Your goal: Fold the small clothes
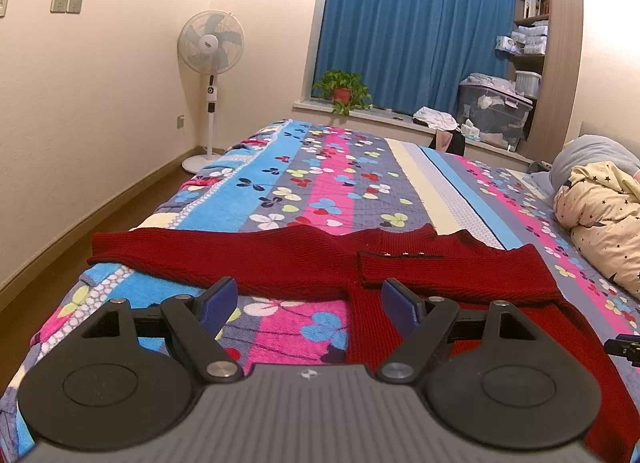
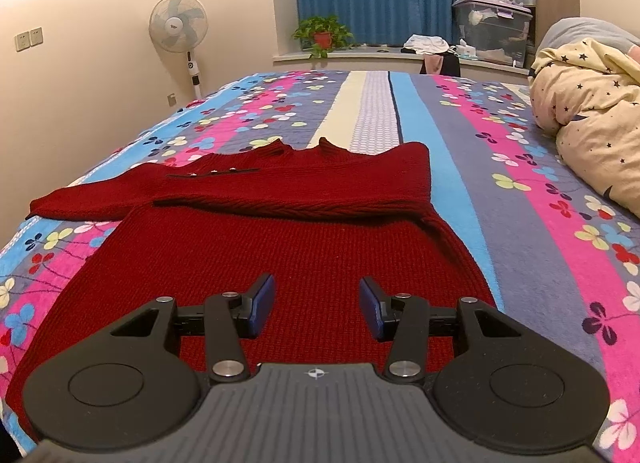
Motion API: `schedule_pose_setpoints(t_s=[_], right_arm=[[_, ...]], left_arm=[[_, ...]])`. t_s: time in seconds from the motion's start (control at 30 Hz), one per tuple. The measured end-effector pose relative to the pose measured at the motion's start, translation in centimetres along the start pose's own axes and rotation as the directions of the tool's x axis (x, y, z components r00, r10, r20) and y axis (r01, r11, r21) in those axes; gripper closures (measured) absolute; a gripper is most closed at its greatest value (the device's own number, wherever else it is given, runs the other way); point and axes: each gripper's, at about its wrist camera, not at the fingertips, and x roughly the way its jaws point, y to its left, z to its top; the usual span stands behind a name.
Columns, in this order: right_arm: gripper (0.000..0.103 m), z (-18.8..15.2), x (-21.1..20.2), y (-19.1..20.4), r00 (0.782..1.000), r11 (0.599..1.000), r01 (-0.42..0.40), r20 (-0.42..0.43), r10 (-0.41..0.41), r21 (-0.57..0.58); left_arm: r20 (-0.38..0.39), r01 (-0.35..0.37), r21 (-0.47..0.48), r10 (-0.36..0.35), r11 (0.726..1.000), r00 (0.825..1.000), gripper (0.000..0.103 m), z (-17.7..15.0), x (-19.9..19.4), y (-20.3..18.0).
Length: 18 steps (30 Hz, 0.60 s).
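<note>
Our left gripper (image 1: 308,299) hovers with jaws apart and empty over the floral bedspread (image 1: 280,191), just near of the red knitted sweater's (image 1: 248,259) left sleeve (image 1: 160,251), which lies stretched out toward the left bed edge. The right sleeve (image 2: 288,199) is already folded across the chest, so we judge the sleeve folds half done. Our right gripper (image 2: 317,305) waits spread and empty above the sweater's body. Next we should pinch the left cuff and carry it rightward over the chest
</note>
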Motion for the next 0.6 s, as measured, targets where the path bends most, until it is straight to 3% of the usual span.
schedule_pose_setpoints(t_s=[0.6], right_arm=[[0.054, 0.3, 0.6, 0.7, 1.0, 0.999, -0.027, -0.008, 0.027, -0.022]], left_arm=[[-0.039, -0.002, -0.004, 0.002, 1.0, 0.999, 0.019, -0.3, 1.7, 0.0]])
